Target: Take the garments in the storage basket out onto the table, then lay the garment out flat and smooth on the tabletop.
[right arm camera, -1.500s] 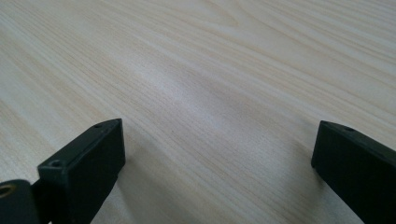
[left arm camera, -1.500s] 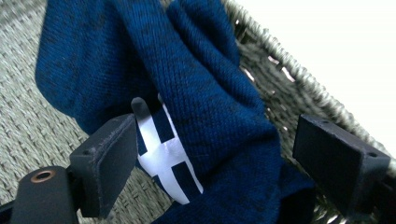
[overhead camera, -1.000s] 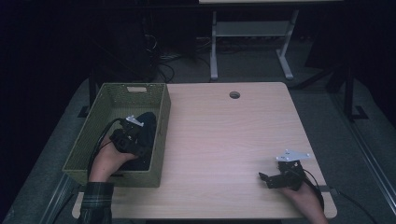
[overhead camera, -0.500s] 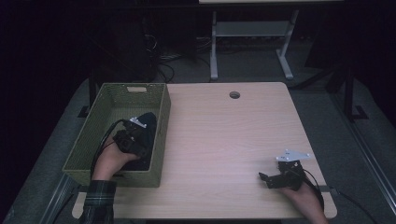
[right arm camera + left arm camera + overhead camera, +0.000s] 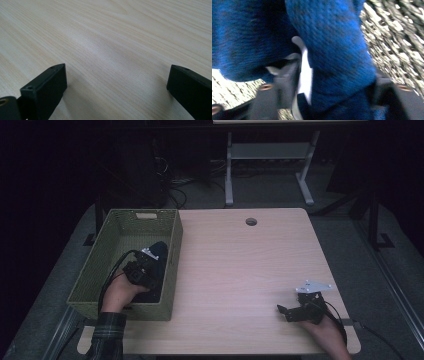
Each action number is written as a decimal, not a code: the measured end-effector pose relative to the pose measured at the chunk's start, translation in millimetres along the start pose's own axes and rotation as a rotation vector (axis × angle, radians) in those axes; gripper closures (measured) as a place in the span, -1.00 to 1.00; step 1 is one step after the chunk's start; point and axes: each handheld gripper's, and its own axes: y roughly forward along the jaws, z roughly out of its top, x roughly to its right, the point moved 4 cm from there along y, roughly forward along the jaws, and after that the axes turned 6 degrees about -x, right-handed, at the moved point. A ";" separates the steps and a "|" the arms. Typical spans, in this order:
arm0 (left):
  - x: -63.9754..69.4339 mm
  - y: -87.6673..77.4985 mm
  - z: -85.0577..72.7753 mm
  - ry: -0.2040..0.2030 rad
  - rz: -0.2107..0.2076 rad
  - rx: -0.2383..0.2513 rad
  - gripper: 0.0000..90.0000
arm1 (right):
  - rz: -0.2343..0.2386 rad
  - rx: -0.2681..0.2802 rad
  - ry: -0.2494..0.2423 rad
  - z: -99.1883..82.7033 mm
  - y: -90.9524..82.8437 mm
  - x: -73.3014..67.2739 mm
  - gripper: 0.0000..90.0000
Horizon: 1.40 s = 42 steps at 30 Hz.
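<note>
A dark blue knitted cloth (image 5: pixel 160 251) with a white label (image 5: pixel 305 72) lies in the green woven basket (image 5: pixel 120 227) at the table's left. My left gripper (image 5: pixel 154 259) reaches into the basket. Its jaws have just been closing, and the blue cloth (image 5: pixel 337 57) is bunched between them, pressed from both sides. My right gripper (image 5: pixel 284 312) rests on the bare wooden table near the front right corner. In the right gripper view its jaws (image 5: pixel 116 80) stand wide apart with nothing between them.
The basket's right wall (image 5: pixel 172 265) rises close beside my left gripper. A round cable hole (image 5: pixel 251 221) sits near the table's far edge. Beyond the table stands a white metal frame (image 5: pixel 267 175) on a dark floor.
My left hand has edged slightly towards the basket's right wall. The right gripper has stayed where it was.
</note>
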 end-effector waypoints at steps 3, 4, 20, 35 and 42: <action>0.0 -1.0 -1.1 0.004 -0.020 -0.001 0.21 | 0.000 0.000 0.000 0.0 0.0 0.0 -0.95; -0.8 -1.5 -1.7 0.010 -0.024 -0.003 0.31 | 0.000 0.000 0.000 0.0 0.0 0.0 -0.95; -1.9 -14.0 2.5 -0.007 -0.042 0.000 0.57 | 0.004 -0.003 0.008 -0.5 -0.4 -1.1 -0.94; -2.9 -39.0 10.0 -0.007 -0.035 0.037 0.63 | 0.004 -0.003 0.008 -0.5 -0.4 -1.0 -0.94; -3.8 -60.1 16.5 -0.007 -0.033 0.062 0.65 | 0.004 -0.003 0.008 -0.5 -0.4 -1.0 -0.94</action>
